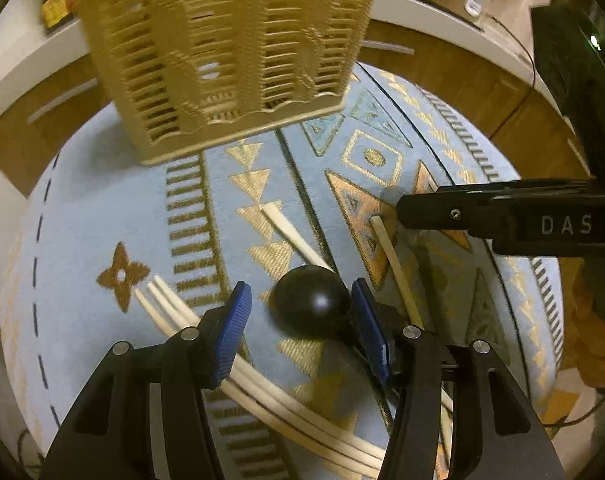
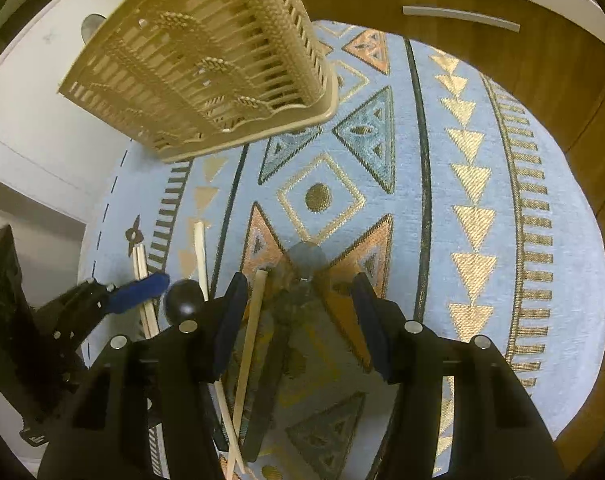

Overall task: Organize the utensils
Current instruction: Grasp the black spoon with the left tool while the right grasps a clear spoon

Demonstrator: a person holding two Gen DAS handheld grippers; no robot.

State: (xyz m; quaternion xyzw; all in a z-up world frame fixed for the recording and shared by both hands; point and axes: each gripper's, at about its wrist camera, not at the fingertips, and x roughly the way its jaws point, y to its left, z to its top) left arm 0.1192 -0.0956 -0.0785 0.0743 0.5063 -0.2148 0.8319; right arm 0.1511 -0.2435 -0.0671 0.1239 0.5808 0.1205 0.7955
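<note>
A tan slotted utensil basket [image 1: 222, 52] stands at the far side of the blue patterned cloth [image 1: 102, 208]; it also shows in the right wrist view [image 2: 206, 68]. My left gripper [image 1: 300, 300] is open around the bowl of a black spoon [image 1: 310, 300], just above the cloth. Several pale wooden chopsticks [image 1: 174, 308] lie under and beside it. My right gripper [image 2: 298, 304] is open over one chopstick [image 2: 252, 336] and a dark flat utensil [image 2: 278, 344]. The right gripper's finger [image 1: 502, 216] shows at the right of the left wrist view.
A wooden cabinet front with metal handles [image 2: 460, 18] runs behind the table. A black box [image 1: 574, 64] stands at the far right. The left gripper's blue pad [image 2: 138, 286] shows at the left of the right wrist view.
</note>
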